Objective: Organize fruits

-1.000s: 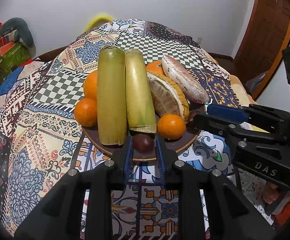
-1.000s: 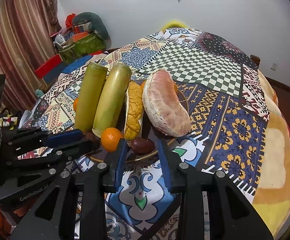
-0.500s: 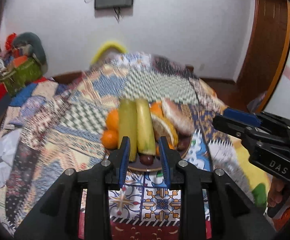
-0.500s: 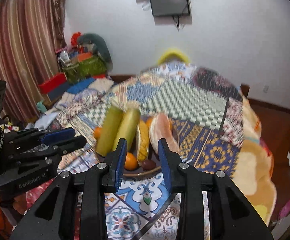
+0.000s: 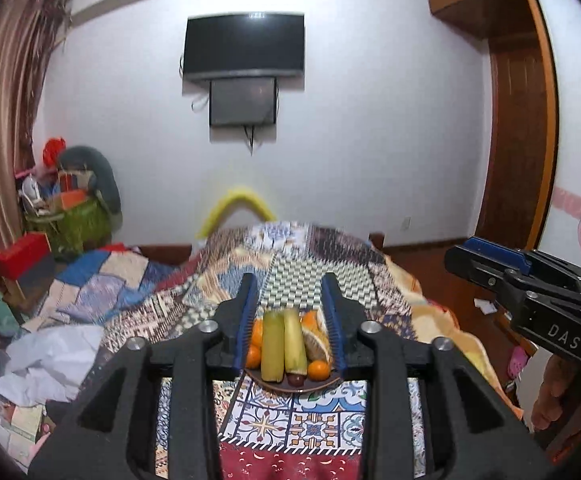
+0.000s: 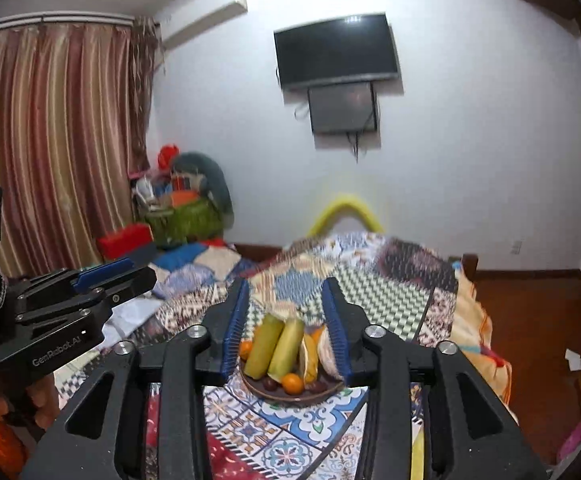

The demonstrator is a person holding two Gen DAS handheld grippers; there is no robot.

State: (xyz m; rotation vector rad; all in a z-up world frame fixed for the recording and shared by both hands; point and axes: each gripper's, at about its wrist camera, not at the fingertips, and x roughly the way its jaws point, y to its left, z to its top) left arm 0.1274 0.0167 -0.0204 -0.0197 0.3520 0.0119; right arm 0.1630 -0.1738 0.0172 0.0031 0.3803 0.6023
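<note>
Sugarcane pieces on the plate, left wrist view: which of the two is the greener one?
The left sugarcane piece is greener and slightly longer; the right sugarcane piece, touching it, is paler yellow.

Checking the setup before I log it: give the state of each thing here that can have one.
Left gripper: open, empty, jaws just opening.
Right gripper: open, empty, jaws just opening.
Plate: full of fruit, on the quilt.
Pomelo: peeled.
TV: off.
Curtain: drawn.

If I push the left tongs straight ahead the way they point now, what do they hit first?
Probably the fruit plate: it sits framed between the open, empty left tongs, with the two green stalks nearest the line. Nothing shows in between. Depth is unclear, so they might instead pass over onto the patchwork blanket.
</note>
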